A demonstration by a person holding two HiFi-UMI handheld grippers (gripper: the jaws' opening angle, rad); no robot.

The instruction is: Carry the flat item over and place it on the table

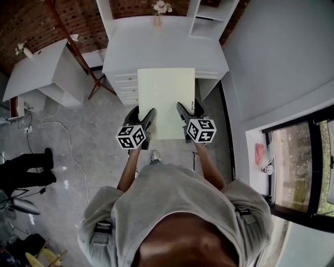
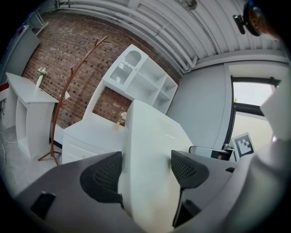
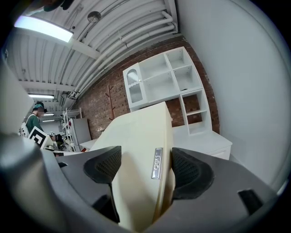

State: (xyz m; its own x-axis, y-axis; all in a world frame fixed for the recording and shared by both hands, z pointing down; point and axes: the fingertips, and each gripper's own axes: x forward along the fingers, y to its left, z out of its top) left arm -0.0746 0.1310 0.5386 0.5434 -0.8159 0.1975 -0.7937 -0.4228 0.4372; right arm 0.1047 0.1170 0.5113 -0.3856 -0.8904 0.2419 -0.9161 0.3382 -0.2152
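Observation:
A flat cream-white panel [image 1: 166,101] is held level in front of me, over the floor and the near edge of the white table [image 1: 130,52]. My left gripper [image 1: 147,122] is shut on the panel's near left edge, and my right gripper [image 1: 182,119] is shut on its near right edge. In the left gripper view the panel [image 2: 152,164] fills the gap between the black pads. In the right gripper view the same panel [image 3: 138,154] shows a small metal label on its edge.
The white table has drawers [image 1: 127,86] on its front and a vase of flowers [image 1: 159,13] at the back. A white shelf unit [image 1: 209,18] stands at its right. A wooden coat stand [image 1: 83,62] and a second white desk [image 1: 36,70] are at the left. Cables [image 1: 62,141] lie on the floor.

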